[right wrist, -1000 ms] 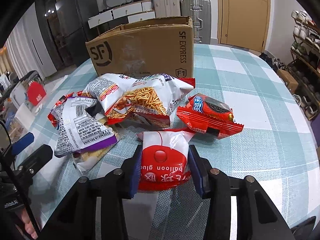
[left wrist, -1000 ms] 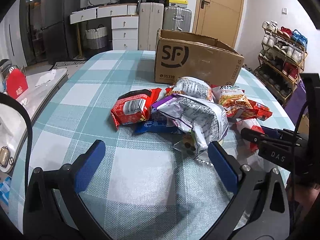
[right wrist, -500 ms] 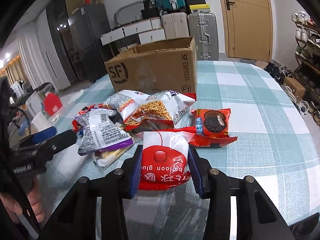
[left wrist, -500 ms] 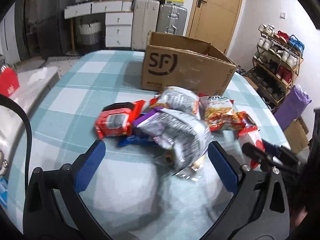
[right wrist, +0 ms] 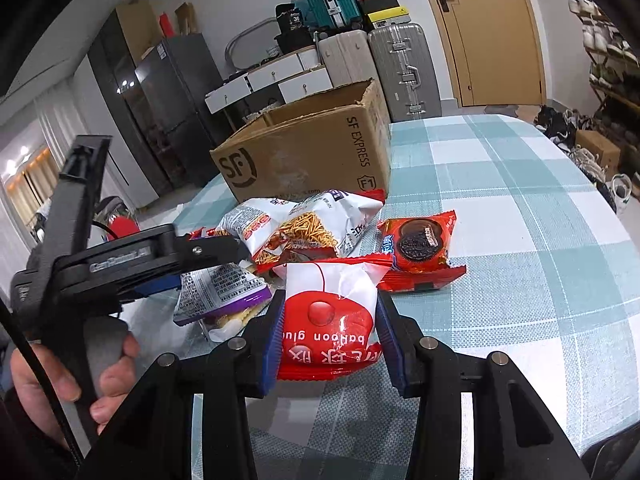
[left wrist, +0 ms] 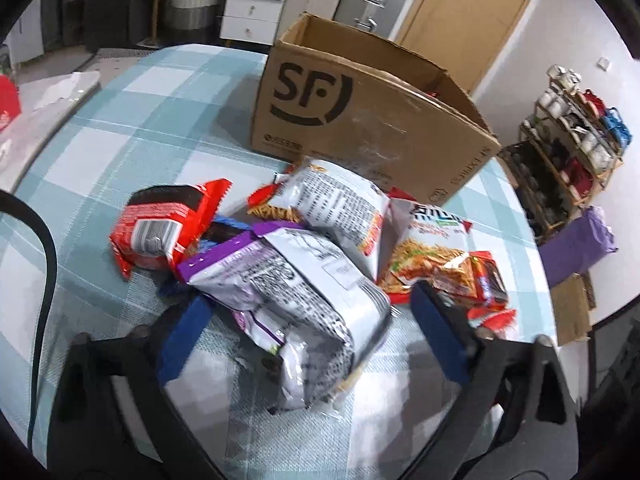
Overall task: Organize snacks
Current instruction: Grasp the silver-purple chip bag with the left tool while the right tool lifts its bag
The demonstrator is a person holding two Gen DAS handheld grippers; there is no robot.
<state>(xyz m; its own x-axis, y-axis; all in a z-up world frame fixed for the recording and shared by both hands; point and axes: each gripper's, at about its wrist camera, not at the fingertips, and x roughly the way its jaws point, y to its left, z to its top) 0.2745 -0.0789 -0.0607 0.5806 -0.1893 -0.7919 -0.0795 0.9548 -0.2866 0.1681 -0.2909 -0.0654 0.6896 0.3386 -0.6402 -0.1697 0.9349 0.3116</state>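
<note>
A pile of snack bags lies on the checked tablecloth (left wrist: 120, 128) in front of an open SF cardboard box (left wrist: 360, 120) (right wrist: 304, 160). My left gripper (left wrist: 312, 320) straddles a purple and silver bag (left wrist: 292, 280). Its jaws are closing, and the blue pads stand just clear of the bag's sides. That gripper (right wrist: 200, 268) also shows in the right wrist view, held by a hand (right wrist: 60, 372). My right gripper (right wrist: 330, 320) is shut on a red and white packet (right wrist: 332, 304). A red cookie packet (right wrist: 418, 248) and a noodle-snack bag (right wrist: 304, 228) lie just beyond it.
A red wrapped packet (left wrist: 164, 224) sits at the pile's left, an orange noodle bag (left wrist: 432, 256) at its right. Suitcases (right wrist: 400, 68), white drawers (left wrist: 248, 12) and a wooden door (right wrist: 492, 28) stand behind the table. A shoe rack (left wrist: 572, 140) is off the table's right edge.
My left gripper has moved forward over the pile, the purple and silver bag now lies between its fingers, and its jaws have narrowed. The right gripper keeps its grip on the red and white packet.
</note>
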